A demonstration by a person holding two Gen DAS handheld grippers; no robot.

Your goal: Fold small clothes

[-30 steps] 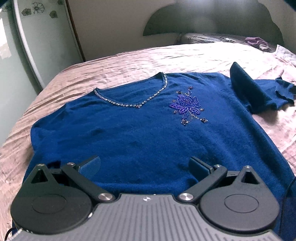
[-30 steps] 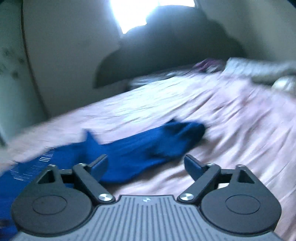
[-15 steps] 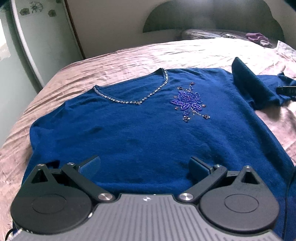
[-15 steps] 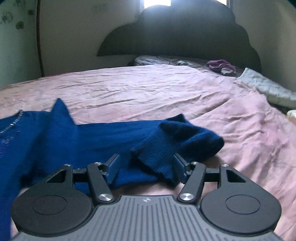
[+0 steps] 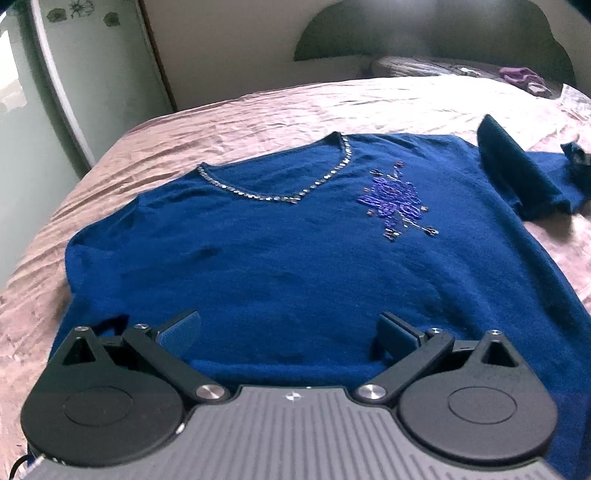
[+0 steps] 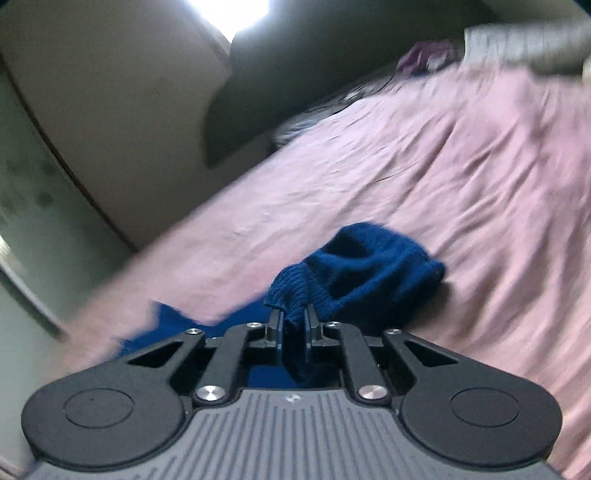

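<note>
Blue sweater [image 5: 295, 266] is laid flat, front up, on the pink bedsheet [image 5: 258, 122]. Left gripper [image 5: 290, 330] is held wide apart above its hem. Right gripper [image 6: 293, 328] is clamped on the sleeve cuff [image 6: 295, 291].

Dim daylight from a blown-out window [image 6: 236, 14] — right view motion-blurred, edges fisheye-bent.

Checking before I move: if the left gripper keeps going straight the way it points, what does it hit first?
Most likely the blue sweater. The left gripper is open, angled down over the sweater's lower front, with nothing between its fingers and the knit. Depth is hard to judge through the fisheye.
</note>
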